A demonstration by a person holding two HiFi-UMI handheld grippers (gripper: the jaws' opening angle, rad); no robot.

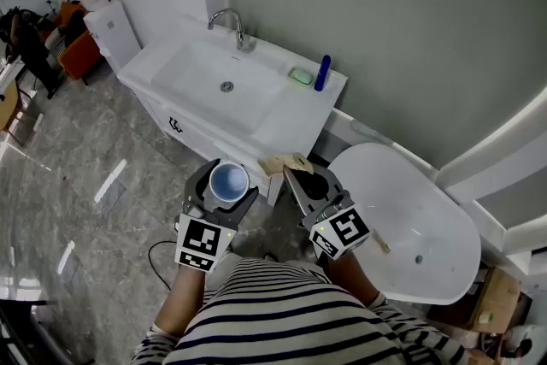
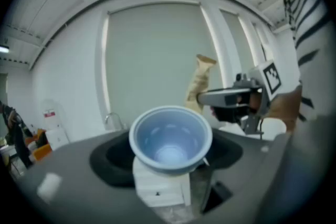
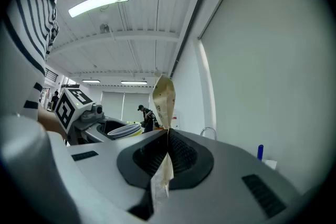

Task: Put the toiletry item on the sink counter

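A light blue cup [image 1: 229, 181] stands upright between the wide jaws of my left gripper [image 1: 226, 187], which is shut on it; the cup [image 2: 170, 138] looks empty inside. My right gripper [image 1: 297, 175] is shut on a thin beige paper packet [image 1: 286, 163] that sticks up past the pads [image 3: 164, 96]. Both grippers hang above the floor, just in front of the white sink counter [image 1: 295, 111]. In the left gripper view the right gripper [image 2: 231, 97] and its packet [image 2: 200, 80] show to the right.
On the counter are a basin [image 1: 214, 81] with a chrome faucet [image 1: 231, 26], a green soap [image 1: 300, 75] and a blue bottle [image 1: 322, 73]. A white bathtub [image 1: 419, 226] lies at the right. A white cabinet [image 1: 115, 30] stands left of the sink.
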